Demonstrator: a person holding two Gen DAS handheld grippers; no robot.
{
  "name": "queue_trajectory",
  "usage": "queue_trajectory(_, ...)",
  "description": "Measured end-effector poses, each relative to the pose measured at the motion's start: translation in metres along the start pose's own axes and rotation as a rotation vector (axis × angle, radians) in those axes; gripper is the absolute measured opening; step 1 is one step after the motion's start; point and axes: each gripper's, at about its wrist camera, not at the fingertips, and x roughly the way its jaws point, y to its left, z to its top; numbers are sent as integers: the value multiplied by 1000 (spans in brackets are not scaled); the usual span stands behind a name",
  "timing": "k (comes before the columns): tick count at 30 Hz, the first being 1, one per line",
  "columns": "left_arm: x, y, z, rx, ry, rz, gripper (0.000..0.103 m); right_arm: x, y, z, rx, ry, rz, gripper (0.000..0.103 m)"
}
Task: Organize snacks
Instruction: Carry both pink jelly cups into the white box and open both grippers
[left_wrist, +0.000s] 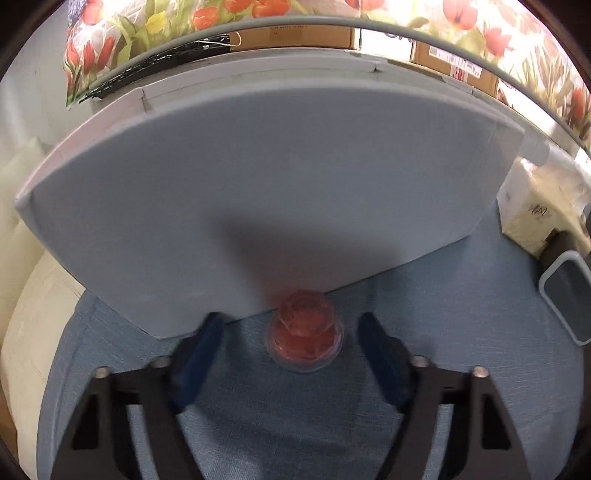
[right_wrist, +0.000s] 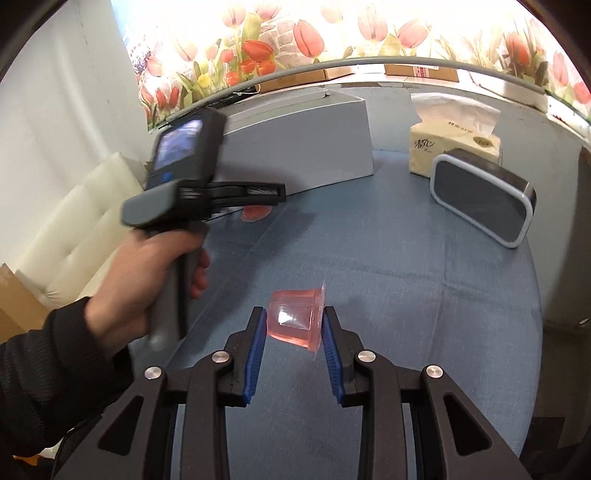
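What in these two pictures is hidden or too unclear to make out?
- Left wrist view: what is behind the big white box; it fills the middle.
- Right wrist view: most of the far jelly cup, covered by the blurred left tongs; their tips are hidden too.
- Right wrist view: inside the grey container, tipped on its side and dark.
- Left wrist view: the container is cut off by the edge.

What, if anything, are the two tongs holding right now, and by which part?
The right tongs hold a pink jelly cup sideways, clamped base against lid. The left tongs hold nothing; another jelly cup sits untouched between them.
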Motion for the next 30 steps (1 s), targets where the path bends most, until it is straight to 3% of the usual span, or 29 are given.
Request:
queue_trajectory(3,-8,-4,-6,31,-35,-12,41,-2,3,-1,-18,-6,-5,33)
queue_trajectory(11,-38,12,-28,75,-38,-179,41,2,7,3,-3,-31,25,33)
queue_trajectory(18,-104,52,-32,82,-105,-328,41,11,13,23,5,-48,58,33)
queue_trajectory(24,-156,88,11,66,-190,-398,41,22,20,67,-8,-90,79,33)
queue_trajectory(30,-157,109,70,46,-243,-425,41,42,27,144,-34,-123,100,33)
